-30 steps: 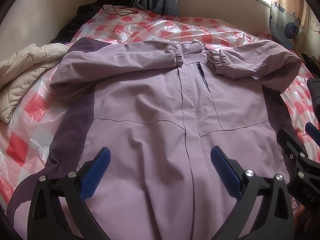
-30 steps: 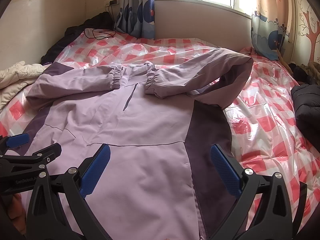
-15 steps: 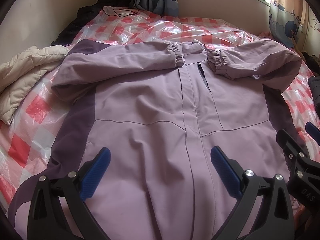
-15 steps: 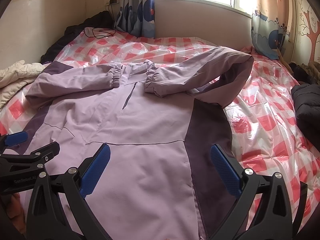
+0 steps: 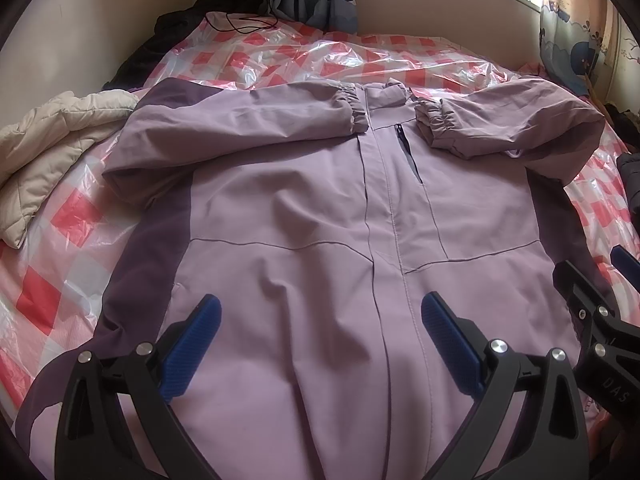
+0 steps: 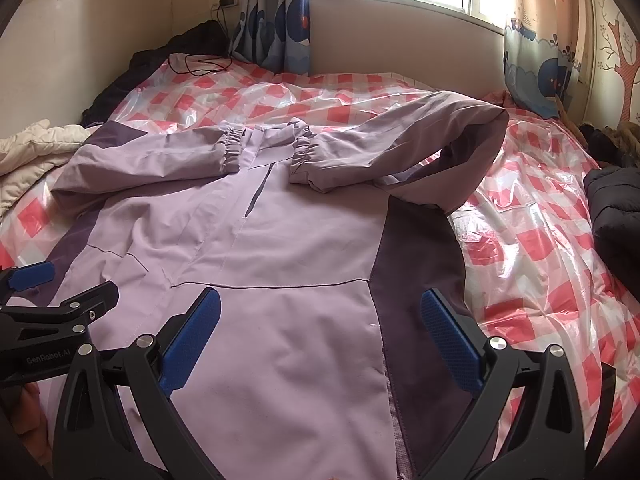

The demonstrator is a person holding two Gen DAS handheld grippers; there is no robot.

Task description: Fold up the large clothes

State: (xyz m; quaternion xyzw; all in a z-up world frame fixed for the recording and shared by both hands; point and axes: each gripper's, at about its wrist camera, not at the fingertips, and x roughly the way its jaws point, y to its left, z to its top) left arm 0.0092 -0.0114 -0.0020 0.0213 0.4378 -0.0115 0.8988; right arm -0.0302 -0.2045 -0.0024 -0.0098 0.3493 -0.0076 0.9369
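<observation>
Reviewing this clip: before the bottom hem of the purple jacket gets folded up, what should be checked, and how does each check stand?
1. Left gripper open: ok.
2. Right gripper open: ok.
3. Both sleeves folded across the jacket chest, cuffs near the zipper: ok.
4. Jacket body flat: not ok, soft wrinkles near the hem.
5. Hem edge position: cannot tell, hidden below the grippers.
6. Beige quilt off the jacket: ok.

The jacket (image 5: 300,216) is pale lilac with dark purple side panels and a dark chest zip. Under it the bed cover (image 5: 68,248) is red-and-white check beneath glossy clear plastic. At the left edge of the frame lies a cream quilted coat (image 5: 48,148). The curtains (image 6: 276,28) are blue with cartoon prints. Both grippers are black with blue pads (image 5: 192,344).
</observation>
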